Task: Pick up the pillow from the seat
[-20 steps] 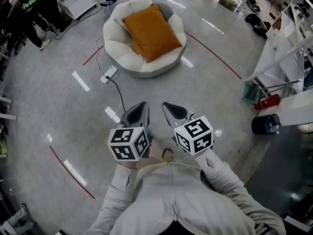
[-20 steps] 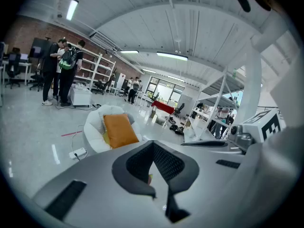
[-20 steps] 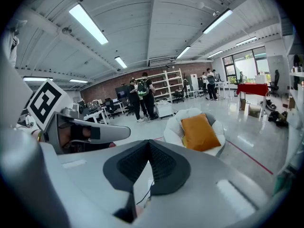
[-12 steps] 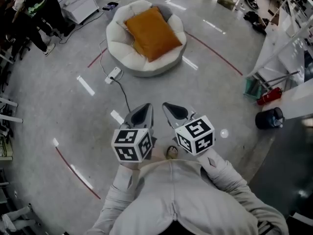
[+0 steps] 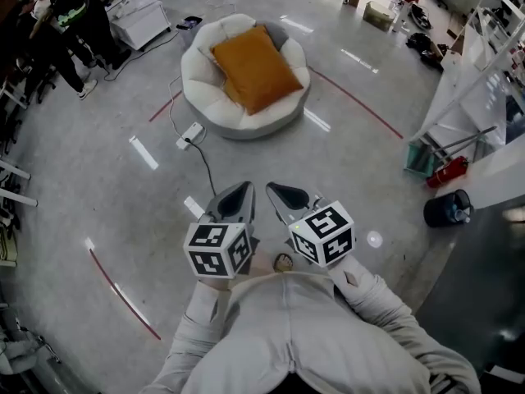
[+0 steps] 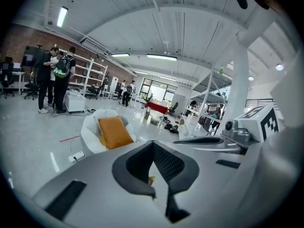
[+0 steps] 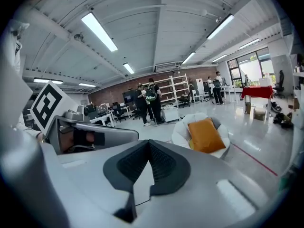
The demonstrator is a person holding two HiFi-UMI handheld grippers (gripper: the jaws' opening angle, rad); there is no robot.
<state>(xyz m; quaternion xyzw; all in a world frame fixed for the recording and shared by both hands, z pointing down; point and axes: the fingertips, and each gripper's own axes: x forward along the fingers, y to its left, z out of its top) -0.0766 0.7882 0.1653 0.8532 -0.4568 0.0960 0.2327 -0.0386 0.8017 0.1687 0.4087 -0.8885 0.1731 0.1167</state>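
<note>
An orange pillow (image 5: 255, 67) lies on a round white seat (image 5: 206, 97) on the floor, far ahead of both grippers. It also shows as the pillow (image 6: 114, 132) in the left gripper view and the pillow (image 7: 205, 135) in the right gripper view. My left gripper (image 5: 236, 196) and right gripper (image 5: 280, 194) hover side by side close to my chest, both shut and empty, well short of the seat.
A white power strip (image 5: 190, 135) with a black cable lies on the floor between me and the seat. Red floor lines (image 5: 354, 101) curve round the seat. A black bin (image 5: 446, 208) and white shelving (image 5: 480, 80) stand at the right. Several people (image 5: 61, 19) stand at the far left.
The seat and pillow have shifted slightly in the head view as my head moved. Both grippers stay shut in the same place before my chest.
</note>
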